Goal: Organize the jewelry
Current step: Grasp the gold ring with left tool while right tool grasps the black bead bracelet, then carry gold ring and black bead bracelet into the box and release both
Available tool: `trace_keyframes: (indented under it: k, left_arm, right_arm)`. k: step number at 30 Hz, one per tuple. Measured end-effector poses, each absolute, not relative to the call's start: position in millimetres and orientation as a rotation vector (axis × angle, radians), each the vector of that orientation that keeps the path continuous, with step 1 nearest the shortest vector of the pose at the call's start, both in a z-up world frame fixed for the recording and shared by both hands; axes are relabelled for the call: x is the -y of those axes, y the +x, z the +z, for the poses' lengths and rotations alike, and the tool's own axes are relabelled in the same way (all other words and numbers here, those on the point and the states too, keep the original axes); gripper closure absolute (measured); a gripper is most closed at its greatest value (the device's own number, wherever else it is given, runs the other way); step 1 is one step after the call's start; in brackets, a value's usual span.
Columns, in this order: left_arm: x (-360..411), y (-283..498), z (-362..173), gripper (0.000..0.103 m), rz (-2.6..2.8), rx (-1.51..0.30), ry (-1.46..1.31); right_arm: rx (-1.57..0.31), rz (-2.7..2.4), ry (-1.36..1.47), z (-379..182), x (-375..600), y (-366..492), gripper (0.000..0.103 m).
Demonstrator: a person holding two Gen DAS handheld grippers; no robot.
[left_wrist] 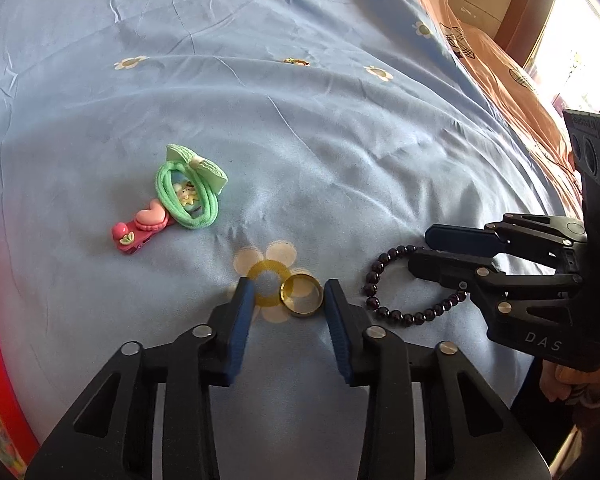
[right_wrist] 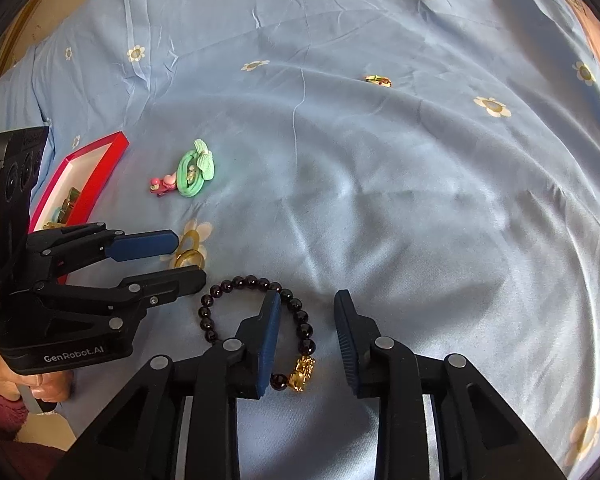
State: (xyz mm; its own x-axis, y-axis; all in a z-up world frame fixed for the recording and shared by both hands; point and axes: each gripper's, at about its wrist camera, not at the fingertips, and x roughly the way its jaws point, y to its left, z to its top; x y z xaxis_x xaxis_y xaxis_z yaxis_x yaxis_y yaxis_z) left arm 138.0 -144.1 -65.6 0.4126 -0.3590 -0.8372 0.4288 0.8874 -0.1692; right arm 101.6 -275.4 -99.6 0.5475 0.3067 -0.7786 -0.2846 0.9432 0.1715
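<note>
Blue floral bedsheet [right_wrist: 380, 200]: sorting partly done, we judge.
Red box [right_wrist: 100, 160] holds some pieces; outside remain bead bracelet [right_wrist: 256, 280] straddled by open right gripper [right_wrist: 307, 304], hair tie [left_wrist: 188, 196], gold ring [left_wrist: 302, 295] between open left gripper [left_wrist: 289, 294] fingers.

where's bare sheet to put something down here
Free: the wide stretch of blue sheet right of the bead bracelet, up to the small gold piece. Crowded: near the red box, where the green hair tie, gold ring and both grippers cluster.
</note>
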Motion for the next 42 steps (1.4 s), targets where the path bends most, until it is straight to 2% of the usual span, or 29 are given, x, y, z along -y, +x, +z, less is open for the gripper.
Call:
trace_keyframes:
  k: [3,5,7,8,23,42]
  left_arm:
    - [138,139,-65,0.082,-0.507,-1.044,0.042]
    - [135,136,-63,0.082,-0.505,-1.04,0.042]
    - [133,131,-61,0.082,-0.505,-1.036,0.037]
    - [131,128,-60,0.082,-0.506,-1.034,0.031]
    - [67,82,-24,0.082,-0.432,-0.942,-0.1]
    - [-32,24,-1,0.082,-0.265,-0.849,-0.218]
  right_arm:
    - [-0.922,0.352,-0.007,-100,269,99,0.076]
    - [-0.921,0.352,-0.033,-100,264,98,0.082]
    - [-0.922,0.356,-0.052,-100,259,97,0.094]
    - [-0.919,0.351,-0.064,-100,257,97,0.095]
    - [-0.799,0.403,0.099,-65,243,65,0.095]
    - [-0.712,0.613,0.106,-25,154,41,0.095]
